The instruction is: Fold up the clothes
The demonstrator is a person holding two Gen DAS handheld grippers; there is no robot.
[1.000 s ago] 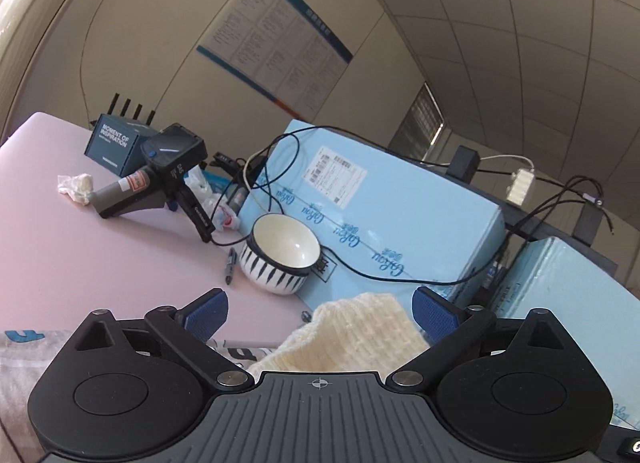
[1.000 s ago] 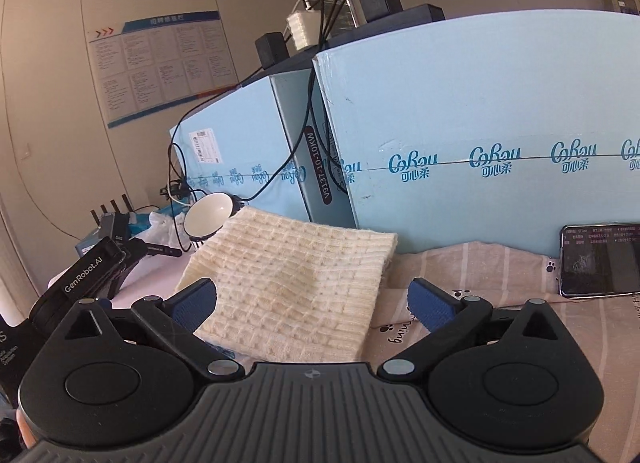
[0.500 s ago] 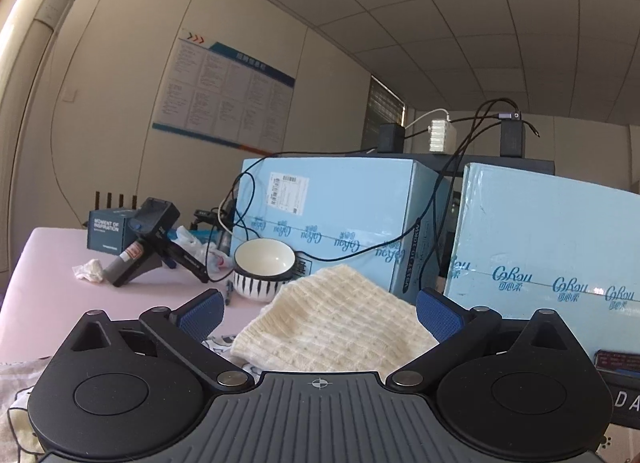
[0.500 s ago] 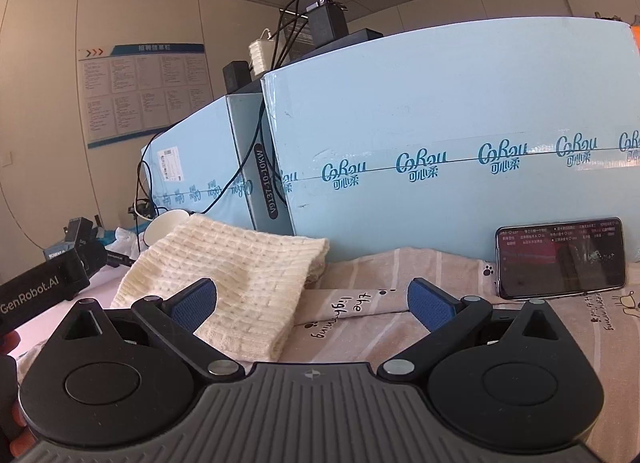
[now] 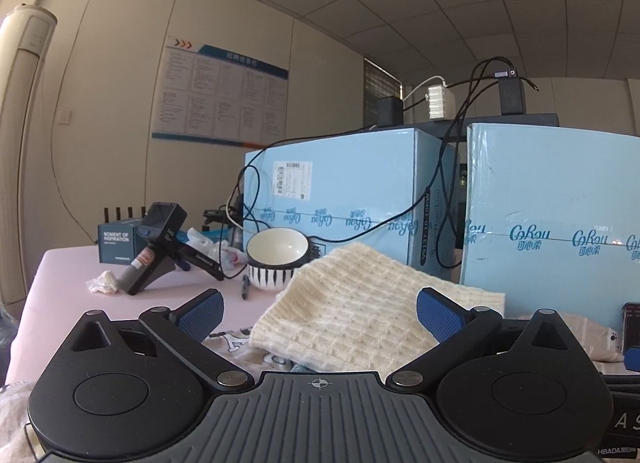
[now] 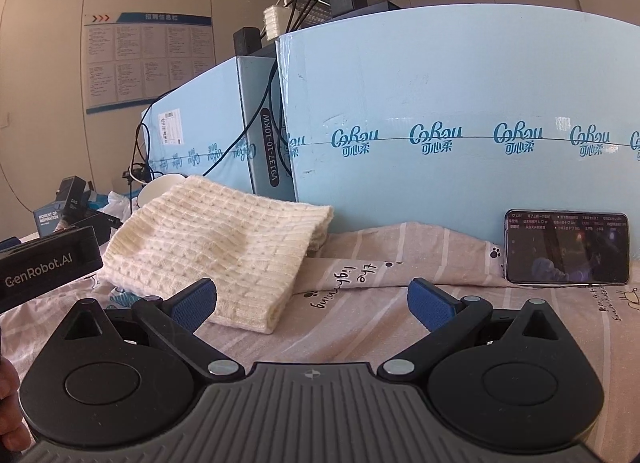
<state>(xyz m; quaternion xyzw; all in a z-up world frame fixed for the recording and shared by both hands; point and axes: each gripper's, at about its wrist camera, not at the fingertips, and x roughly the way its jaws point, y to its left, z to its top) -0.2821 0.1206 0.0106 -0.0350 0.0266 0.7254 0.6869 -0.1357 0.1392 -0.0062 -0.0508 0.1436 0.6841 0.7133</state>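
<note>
The left gripper (image 5: 320, 313) stood with its jaws spread wide, nothing between the blue pads (image 5: 200, 313). The right gripper (image 6: 313, 303) was likewise released, its jaws apart and holding nothing. Directly ahead of both lay a cream knitted garment (image 6: 224, 251), folded into a thick flat rectangle; in the left wrist view the same garment (image 5: 360, 311) filled the gap between the fingers, though whether the pads touched it could not be told. In the right wrist view its near corner lay just beside the left-hand pad (image 6: 196, 303).

The garment rested on a pink striped sheet (image 6: 360, 327) printed with small paw marks and lettering. At the right of that sheet a phone (image 6: 566, 247) with a lit screen leaned on its long edge against a large light-blue box (image 6: 460, 103). A second light-blue box (image 5: 344, 191) stood to the left of it, with black cables (image 5: 440, 191) hanging over both and chargers on top.

Beyond the garment, on the pink table (image 5: 60, 295), sat a white bowl with black stripes (image 5: 276, 259), a pen (image 5: 245, 287) just beside it, a black handheld device (image 5: 158, 239), a crumpled tissue (image 5: 105, 282), and a dark blue box (image 5: 116, 247) near the wall. A printed notice board (image 5: 220, 97) hung on the wall behind.
</note>
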